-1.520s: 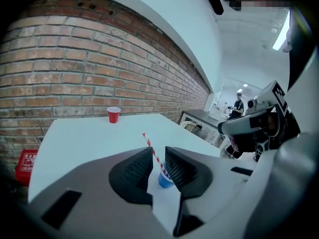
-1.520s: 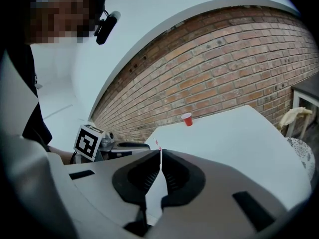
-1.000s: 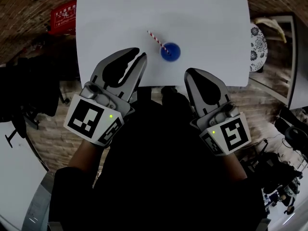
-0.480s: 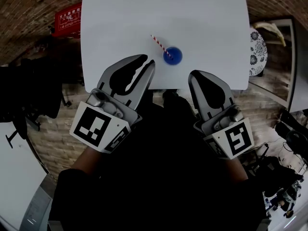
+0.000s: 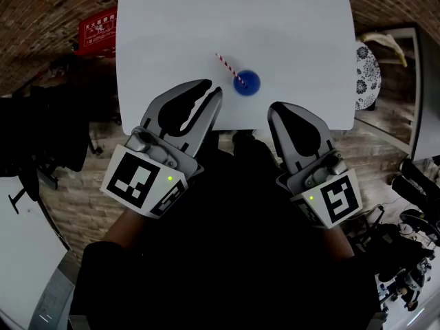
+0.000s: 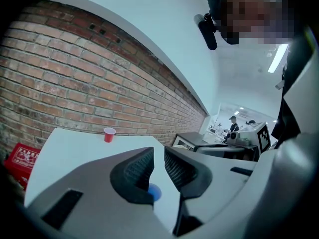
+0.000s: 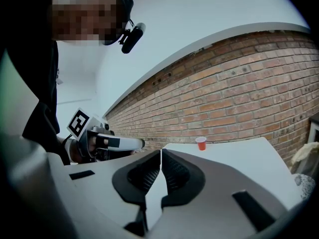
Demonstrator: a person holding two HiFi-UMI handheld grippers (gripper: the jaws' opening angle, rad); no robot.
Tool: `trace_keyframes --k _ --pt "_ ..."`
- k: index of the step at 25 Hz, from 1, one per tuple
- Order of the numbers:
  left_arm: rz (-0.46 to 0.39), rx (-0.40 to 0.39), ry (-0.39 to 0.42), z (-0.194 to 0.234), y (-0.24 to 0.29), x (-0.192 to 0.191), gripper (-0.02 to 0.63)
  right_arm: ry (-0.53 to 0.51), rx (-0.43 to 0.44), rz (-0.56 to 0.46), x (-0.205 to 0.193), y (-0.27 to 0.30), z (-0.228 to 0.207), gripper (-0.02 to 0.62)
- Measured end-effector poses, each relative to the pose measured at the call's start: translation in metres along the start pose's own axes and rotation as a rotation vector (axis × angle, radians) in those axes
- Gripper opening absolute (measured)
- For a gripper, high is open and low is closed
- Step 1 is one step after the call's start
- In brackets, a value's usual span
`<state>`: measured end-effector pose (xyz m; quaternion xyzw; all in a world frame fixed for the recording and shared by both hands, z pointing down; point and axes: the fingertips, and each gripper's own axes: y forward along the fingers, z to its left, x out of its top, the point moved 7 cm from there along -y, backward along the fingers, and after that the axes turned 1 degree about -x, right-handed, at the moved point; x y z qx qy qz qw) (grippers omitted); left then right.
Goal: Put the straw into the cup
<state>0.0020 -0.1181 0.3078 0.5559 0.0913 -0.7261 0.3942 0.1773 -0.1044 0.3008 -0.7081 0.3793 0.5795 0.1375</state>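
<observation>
A blue cup point(image 5: 246, 82) stands on the white table point(image 5: 289, 26) near its front edge. A red-and-white striped straw point(image 5: 225, 65) stands in it, leaning up and to the left. My left gripper point(image 5: 214, 88) hovers just left of the cup at the table's edge; it is open by a narrow gap with nothing between the jaws. Past those jaws the blue cup point(image 6: 152, 193) peeks through in the left gripper view. My right gripper point(image 5: 273, 108) hangs below and right of the cup, off the table's edge, shut and empty, its jaw tips touching in the right gripper view.
A small red cup point(image 6: 109, 134) point(image 7: 201, 143) stands at the table's far end by the brick wall. A red box point(image 5: 96, 29) lies left of the table. A blue-patterned round dish point(image 5: 365, 67) sits to the right. The person's dark torso fills the lower head view.
Both grippers and the table sit slightly lower in the head view than a second ago. The left gripper's tips have edged closer to the cup. The straw stays in the cup.
</observation>
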Motion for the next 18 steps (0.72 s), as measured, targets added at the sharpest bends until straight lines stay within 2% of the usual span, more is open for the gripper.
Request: trace_keyframes --k 18 --pt "0.036 0.005 0.022 -0.0007 0.0038 -0.0084 0.075 0.003 0.002 0.010 -0.0041 0.0008 0.0002 0.032"
